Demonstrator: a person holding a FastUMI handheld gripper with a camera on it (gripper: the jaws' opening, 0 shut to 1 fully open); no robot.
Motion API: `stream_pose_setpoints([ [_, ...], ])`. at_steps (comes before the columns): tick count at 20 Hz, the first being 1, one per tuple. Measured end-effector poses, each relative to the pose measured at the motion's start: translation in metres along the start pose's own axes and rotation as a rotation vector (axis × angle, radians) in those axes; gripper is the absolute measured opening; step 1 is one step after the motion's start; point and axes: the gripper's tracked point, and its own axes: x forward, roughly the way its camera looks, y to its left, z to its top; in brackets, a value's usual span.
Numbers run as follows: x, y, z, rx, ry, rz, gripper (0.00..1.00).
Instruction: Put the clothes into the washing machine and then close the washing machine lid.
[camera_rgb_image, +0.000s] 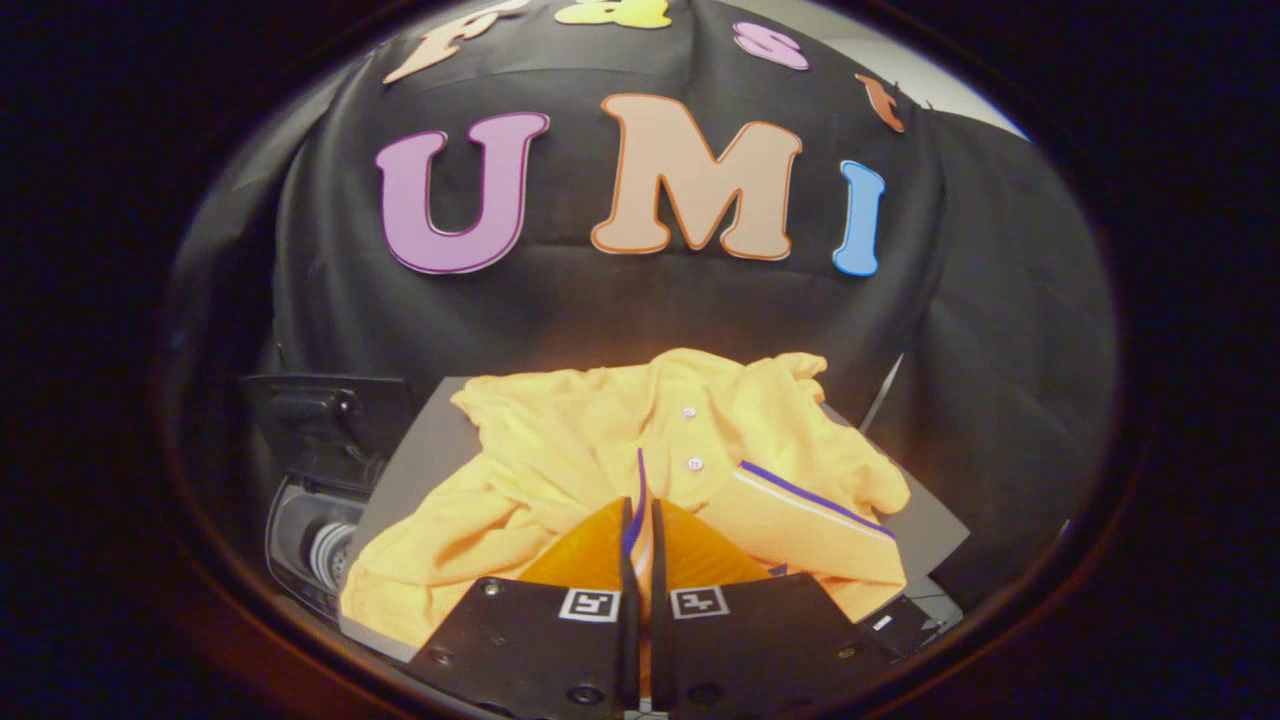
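Note:
A yellow polo shirt (560, 450) with white buttons and a blue-and-white trimmed collar lies crumpled on a grey board (415, 455). My gripper (643, 508) is down on the shirt's middle, just below the button placket. Its two fingers stand almost together, with a thin fold of the blue-edged fabric pinched between them. The dark washing machine (305, 540) stands to the left of the board and lower. Its round opening shows there, and a dark raised part (320, 415), apparently the lid, stands above it.
The black cloth wall hangs close behind the board. A thin pale rod (885, 390) leans at the board's far right corner. A small dark device (905, 620) sits by the board's near right edge.

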Motion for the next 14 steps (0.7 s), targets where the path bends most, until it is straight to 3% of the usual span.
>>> stream_pose_setpoints([
  [6, -0.011, 0.062, 0.014, 0.026, -0.034, 0.107, 0.04],
  [14, -0.022, 0.195, 0.018, 0.012, -0.024, 0.316, 0.03],
])
